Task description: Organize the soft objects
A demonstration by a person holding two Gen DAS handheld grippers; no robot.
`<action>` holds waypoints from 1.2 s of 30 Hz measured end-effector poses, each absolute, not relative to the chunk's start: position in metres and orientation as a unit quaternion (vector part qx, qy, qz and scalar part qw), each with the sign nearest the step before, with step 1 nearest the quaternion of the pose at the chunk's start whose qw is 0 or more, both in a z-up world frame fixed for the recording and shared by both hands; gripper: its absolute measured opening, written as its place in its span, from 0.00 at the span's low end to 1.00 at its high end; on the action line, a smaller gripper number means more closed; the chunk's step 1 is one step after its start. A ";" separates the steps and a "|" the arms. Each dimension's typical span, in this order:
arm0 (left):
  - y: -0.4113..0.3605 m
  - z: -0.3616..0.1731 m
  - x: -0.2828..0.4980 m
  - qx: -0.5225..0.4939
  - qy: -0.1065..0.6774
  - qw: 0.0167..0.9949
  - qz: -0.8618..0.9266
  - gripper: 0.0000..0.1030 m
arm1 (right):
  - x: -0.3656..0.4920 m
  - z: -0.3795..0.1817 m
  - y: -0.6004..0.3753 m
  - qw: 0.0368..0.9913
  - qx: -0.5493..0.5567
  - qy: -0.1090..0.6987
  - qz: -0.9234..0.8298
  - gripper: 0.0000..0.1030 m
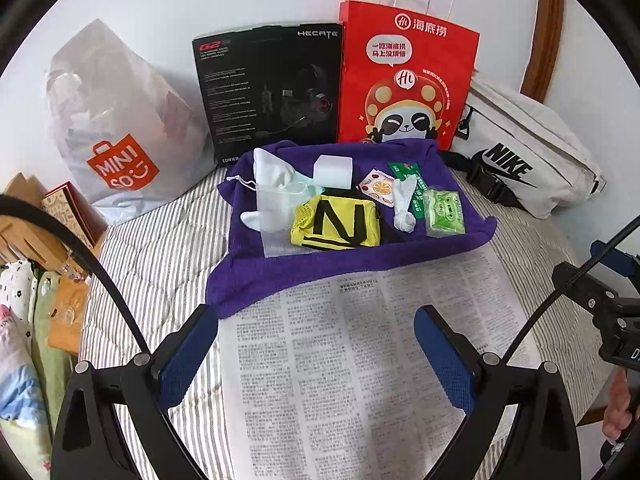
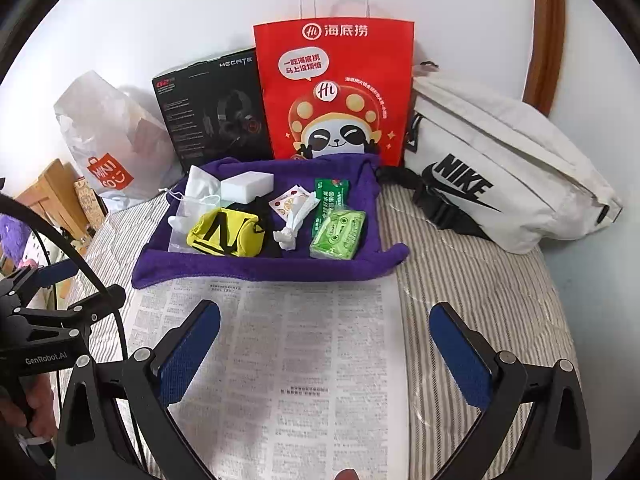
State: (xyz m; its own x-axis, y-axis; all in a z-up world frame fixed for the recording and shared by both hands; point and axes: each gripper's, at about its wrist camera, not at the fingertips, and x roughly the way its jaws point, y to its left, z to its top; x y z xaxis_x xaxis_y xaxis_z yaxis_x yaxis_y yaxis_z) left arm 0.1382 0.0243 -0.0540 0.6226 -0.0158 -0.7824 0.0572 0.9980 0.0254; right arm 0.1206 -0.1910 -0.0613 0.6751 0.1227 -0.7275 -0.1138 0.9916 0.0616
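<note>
A purple towel [image 1: 420, 256] [image 2: 256, 270] lies on the striped bed and carries small soft items: a yellow pouch [image 1: 334, 222] [image 2: 224, 234], a white mesh drawstring bag [image 1: 276, 204] [image 2: 192, 204], a white sponge block [image 1: 333, 171] [image 2: 246, 186], a knotted white cloth [image 1: 404, 204] [image 2: 294, 224] and a green tissue pack [image 1: 445, 213] [image 2: 338, 236]. My left gripper [image 1: 316, 316] hangs open over the newspaper [image 1: 360, 360] in front of the towel, holding nothing. My right gripper [image 2: 325, 312] is also open and empty above the newspaper [image 2: 280, 360].
Along the wall stand a translucent Miniso bag [image 1: 120, 128] [image 2: 108, 148], a black headset box [image 1: 272, 88] [image 2: 212, 108], a red paper bag [image 1: 404, 76] [image 2: 336, 88] and a white Nike waist bag [image 1: 528, 156] [image 2: 500, 172]. Folded clothes [image 1: 24, 320] lie off the bed's left edge.
</note>
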 end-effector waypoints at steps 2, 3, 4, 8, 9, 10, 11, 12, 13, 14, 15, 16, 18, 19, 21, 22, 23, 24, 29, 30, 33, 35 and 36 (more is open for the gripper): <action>0.025 -0.053 0.133 0.021 0.430 0.902 -0.019 0.96 | 0.115 -0.061 -0.192 0.916 0.001 0.397 0.060 1.00; 0.026 -0.053 0.131 0.018 0.428 0.903 -0.019 0.96 | 0.113 -0.060 -0.192 0.916 0.000 0.398 0.058 1.00; 0.027 -0.053 0.128 0.015 0.427 0.904 -0.020 0.96 | 0.110 -0.060 -0.192 0.916 0.000 0.398 0.056 1.00; 0.029 -0.051 0.120 0.009 0.425 0.905 -0.019 0.97 | 0.104 -0.060 -0.192 0.916 0.003 0.397 0.055 1.00; 0.029 -0.051 0.118 0.009 0.424 0.906 -0.018 0.97 | 0.103 -0.059 -0.192 0.916 0.002 0.396 0.055 1.00; 0.030 -0.051 0.117 0.008 0.424 0.905 -0.017 0.97 | 0.101 -0.059 -0.191 0.916 0.001 0.396 0.056 1.00; 0.031 -0.052 0.115 0.009 0.425 0.905 -0.017 0.96 | 0.100 -0.059 -0.190 0.916 -0.001 0.396 0.056 1.00; 0.032 -0.053 0.114 0.009 0.426 0.905 -0.014 0.96 | 0.099 -0.059 -0.189 0.917 -0.002 0.396 0.057 1.00; 0.033 -0.054 0.113 0.008 0.427 0.904 -0.010 0.96 | 0.099 -0.058 -0.189 0.917 -0.003 0.395 0.059 1.00; 0.035 -0.054 0.113 0.005 0.428 0.904 -0.008 0.96 | 0.098 -0.058 -0.188 0.917 -0.004 0.394 0.060 1.00; 0.036 -0.054 0.112 0.002 0.428 0.904 -0.007 0.96 | 0.098 -0.058 -0.188 0.917 -0.004 0.394 0.060 1.00; 0.037 -0.054 0.111 0.000 0.428 0.904 -0.007 0.97 | 0.098 -0.058 -0.187 0.917 -0.004 0.394 0.060 1.00; 0.038 -0.055 0.110 -0.003 0.430 0.903 -0.007 0.96 | 0.096 -0.057 -0.185 0.918 -0.005 0.393 0.060 1.00; 0.039 -0.055 0.109 -0.003 0.431 0.903 -0.006 0.96 | 0.096 -0.057 -0.185 0.918 -0.006 0.393 0.060 1.00; 0.039 -0.055 0.109 -0.002 0.431 0.902 -0.005 0.97 | 0.095 -0.057 -0.185 0.918 -0.006 0.393 0.061 1.00; 0.039 -0.056 0.109 -0.002 0.432 0.902 -0.004 0.96 | 0.095 -0.056 -0.184 0.918 -0.006 0.393 0.061 1.00; 0.039 -0.056 0.109 -0.002 0.433 0.902 -0.004 0.96 | 0.095 -0.057 -0.184 0.918 -0.006 0.393 0.061 1.00; 0.038 -0.056 0.109 -0.002 0.433 0.901 -0.004 0.96 | 0.094 -0.056 -0.184 0.918 -0.006 0.392 0.060 1.00; 0.037 -0.057 0.108 -0.001 0.435 0.900 -0.006 0.96 | 0.093 -0.054 -0.186 0.919 -0.004 0.391 0.057 1.00; 0.037 -0.057 0.108 -0.001 0.435 0.900 -0.006 0.96 | 0.092 -0.053 -0.186 0.919 -0.003 0.390 0.057 1.00; 0.036 -0.056 0.108 -0.001 0.435 0.900 -0.007 0.96 | 0.092 -0.052 -0.187 0.920 -0.005 0.389 0.054 1.00; 0.036 -0.056 0.107 0.000 0.434 0.901 -0.006 0.96 | 0.092 -0.052 -0.188 0.920 -0.004 0.389 0.054 1.00; 0.035 -0.055 0.107 0.001 0.434 0.901 -0.006 0.96 | 0.091 -0.051 -0.188 0.920 -0.003 0.389 0.054 1.00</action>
State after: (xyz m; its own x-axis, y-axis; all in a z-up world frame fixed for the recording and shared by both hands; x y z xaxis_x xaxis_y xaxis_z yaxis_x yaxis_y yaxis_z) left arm 0.1072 0.0352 -0.0554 0.6233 -0.0093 -0.7819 0.0113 0.9999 -0.0029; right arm 0.0911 -0.1884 -0.0513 0.6923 0.0971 -0.7151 -0.1016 0.9941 0.0366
